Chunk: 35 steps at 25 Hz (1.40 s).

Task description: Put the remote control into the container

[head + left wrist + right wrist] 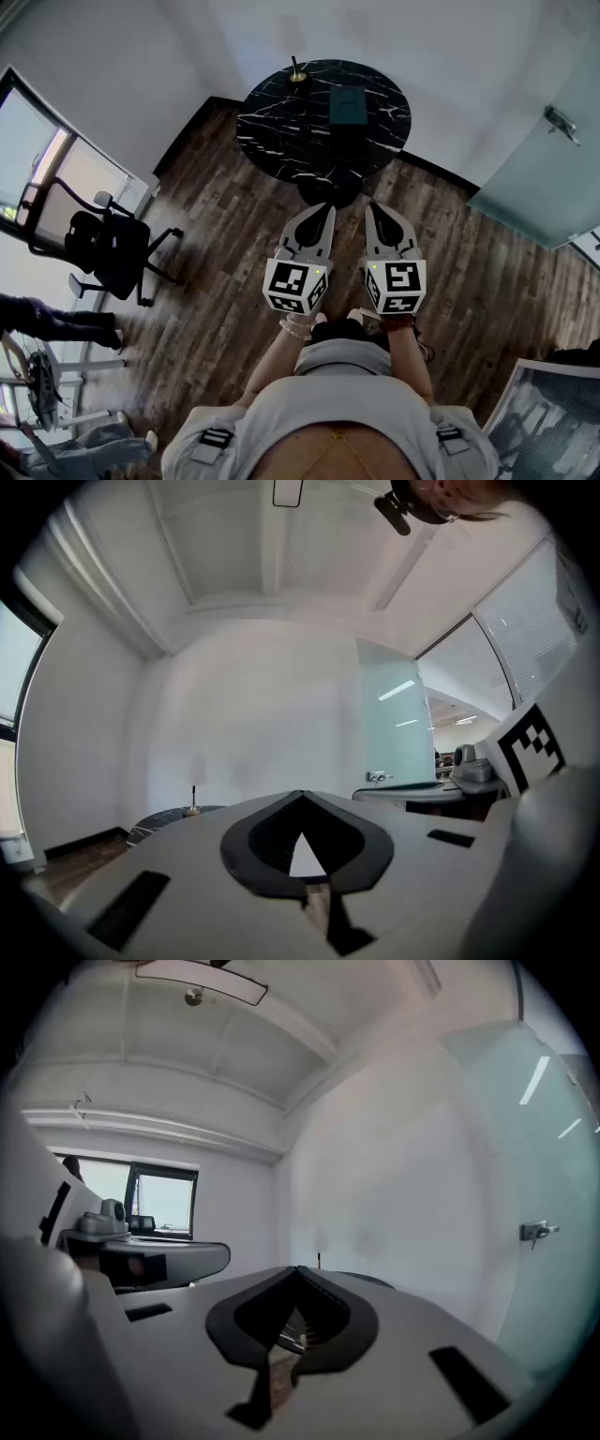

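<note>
head view alone: one dark container [347, 105] standing right of centre on the round black tabletop [281, 122], a brass stand [296, 75] at its far edge, an office chair [108, 246] on the wood floor [216, 234]
left gripper view alone: the glass door [389, 719] head-on
right gripper view alone: a window [164, 1199]
left gripper [327, 210]: level, short of the tabletop's near edge, tips pressed together, nothing between
right gripper [371, 208]: just beside it, tips together too, empty
remote control: I cannot make it out in any view
count: two grippers, one table, one container, one stand, one chair
</note>
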Motion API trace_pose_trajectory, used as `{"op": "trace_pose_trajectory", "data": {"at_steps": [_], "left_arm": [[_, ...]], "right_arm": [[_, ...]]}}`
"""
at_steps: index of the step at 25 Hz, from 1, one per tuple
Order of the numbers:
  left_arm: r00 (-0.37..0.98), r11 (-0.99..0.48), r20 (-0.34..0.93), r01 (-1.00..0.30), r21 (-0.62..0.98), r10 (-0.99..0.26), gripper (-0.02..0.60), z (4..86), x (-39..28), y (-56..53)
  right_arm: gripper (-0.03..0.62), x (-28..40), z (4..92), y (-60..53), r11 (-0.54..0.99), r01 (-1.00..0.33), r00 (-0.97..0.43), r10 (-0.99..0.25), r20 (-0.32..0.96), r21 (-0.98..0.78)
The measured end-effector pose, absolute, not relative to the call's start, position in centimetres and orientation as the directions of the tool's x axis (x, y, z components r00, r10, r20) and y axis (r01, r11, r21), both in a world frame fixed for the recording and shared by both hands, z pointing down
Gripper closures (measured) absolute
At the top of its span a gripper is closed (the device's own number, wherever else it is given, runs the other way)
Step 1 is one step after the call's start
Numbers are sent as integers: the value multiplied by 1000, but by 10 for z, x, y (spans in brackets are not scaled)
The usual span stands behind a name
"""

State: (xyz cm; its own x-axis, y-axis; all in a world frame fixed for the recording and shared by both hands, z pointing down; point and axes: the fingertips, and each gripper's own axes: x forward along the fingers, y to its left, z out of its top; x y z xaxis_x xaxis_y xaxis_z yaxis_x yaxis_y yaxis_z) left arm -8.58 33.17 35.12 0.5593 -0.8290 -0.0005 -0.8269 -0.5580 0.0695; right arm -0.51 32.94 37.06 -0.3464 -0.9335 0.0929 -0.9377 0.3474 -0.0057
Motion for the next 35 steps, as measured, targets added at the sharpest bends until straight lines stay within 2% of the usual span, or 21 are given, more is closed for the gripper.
{"op": "trace_pose_trajectory", "data": {"at_steps": [35], "left_arm": [[525, -521, 36, -850, 78, -850, 577, 368, -51, 315]], "right_arm": [[583, 29, 382, 308, 391, -920, -391, -915, 97, -12]]}}
